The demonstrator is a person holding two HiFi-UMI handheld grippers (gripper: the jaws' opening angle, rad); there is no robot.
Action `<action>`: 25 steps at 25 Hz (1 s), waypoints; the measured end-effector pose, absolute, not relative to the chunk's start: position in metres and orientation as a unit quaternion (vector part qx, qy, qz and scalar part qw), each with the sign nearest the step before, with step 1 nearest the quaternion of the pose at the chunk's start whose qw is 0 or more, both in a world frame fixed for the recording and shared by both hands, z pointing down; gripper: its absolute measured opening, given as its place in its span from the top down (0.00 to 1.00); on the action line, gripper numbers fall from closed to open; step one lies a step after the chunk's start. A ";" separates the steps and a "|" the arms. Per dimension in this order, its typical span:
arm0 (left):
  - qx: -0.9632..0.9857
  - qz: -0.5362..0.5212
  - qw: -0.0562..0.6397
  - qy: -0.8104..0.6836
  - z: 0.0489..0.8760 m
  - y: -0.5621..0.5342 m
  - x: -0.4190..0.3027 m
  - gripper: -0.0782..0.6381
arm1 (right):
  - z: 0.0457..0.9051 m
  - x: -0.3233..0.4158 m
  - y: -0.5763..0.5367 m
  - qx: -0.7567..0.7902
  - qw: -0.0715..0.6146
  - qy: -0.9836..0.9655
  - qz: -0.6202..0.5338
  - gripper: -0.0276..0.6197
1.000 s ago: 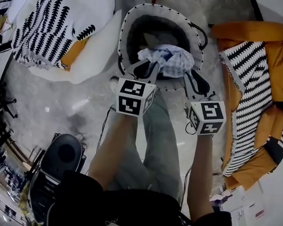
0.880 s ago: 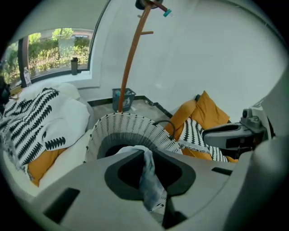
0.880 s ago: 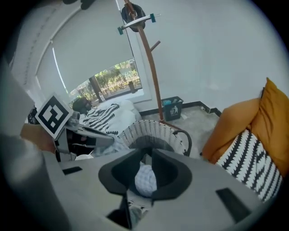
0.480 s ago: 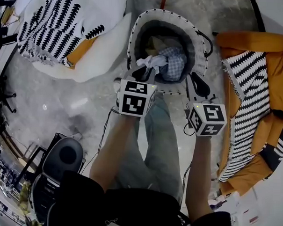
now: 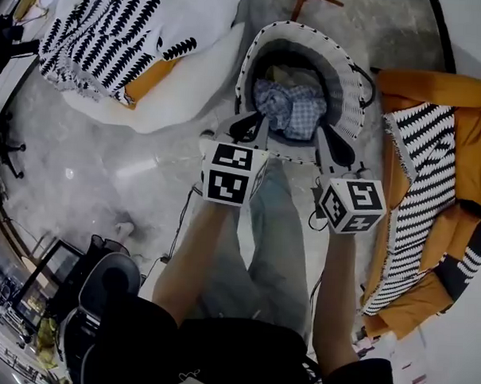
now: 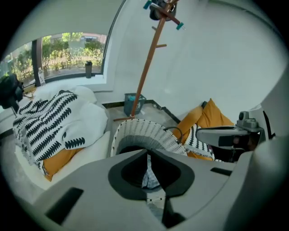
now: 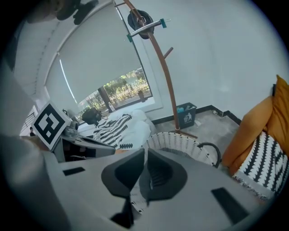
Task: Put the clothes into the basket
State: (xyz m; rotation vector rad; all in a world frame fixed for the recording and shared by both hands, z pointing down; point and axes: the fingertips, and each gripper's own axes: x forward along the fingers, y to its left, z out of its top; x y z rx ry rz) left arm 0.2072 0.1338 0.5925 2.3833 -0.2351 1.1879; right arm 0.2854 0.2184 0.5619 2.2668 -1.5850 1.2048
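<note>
The blue and white checked cloth [image 5: 290,108] now lies down inside the round white woven basket [image 5: 354,85]. A second ago it was bunched up at the near rim, by your two claws. Your right claw [image 5: 329,135] has just been closing and is almost shut, with nothing in it. Your left claw [image 5: 254,124] is almost shut too. You only see the cloth through its thin slit, so it looks empty. Both claws sit just by the near rim. I think this piece is done, so you can look for the next one.
</note>
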 end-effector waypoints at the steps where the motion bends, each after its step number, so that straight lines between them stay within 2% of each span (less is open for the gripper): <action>1: 0.872 0.421 0.231 -0.092 0.585 0.129 0.207 0.85 | 0.557 0.284 0.214 0.750 0.055 -0.529 0.394 0.92; 8: 0.906 0.310 0.259 -0.129 0.486 0.083 0.199 0.88 | 0.471 0.272 0.164 0.747 -0.039 -0.569 0.343 0.93; 12: 0.918 0.235 0.267 -0.177 0.399 0.030 0.189 0.88 | 0.398 0.259 0.112 0.726 -0.060 -0.614 0.303 0.93; 21: 0.907 0.084 0.274 -0.309 0.235 -0.070 0.082 0.88 | 0.248 0.172 -0.001 0.649 -0.127 -0.715 0.226 0.94; 25: 0.903 0.040 0.242 -0.354 0.183 -0.092 0.042 0.88 | 0.196 0.149 -0.039 0.623 -0.143 -0.743 0.196 0.94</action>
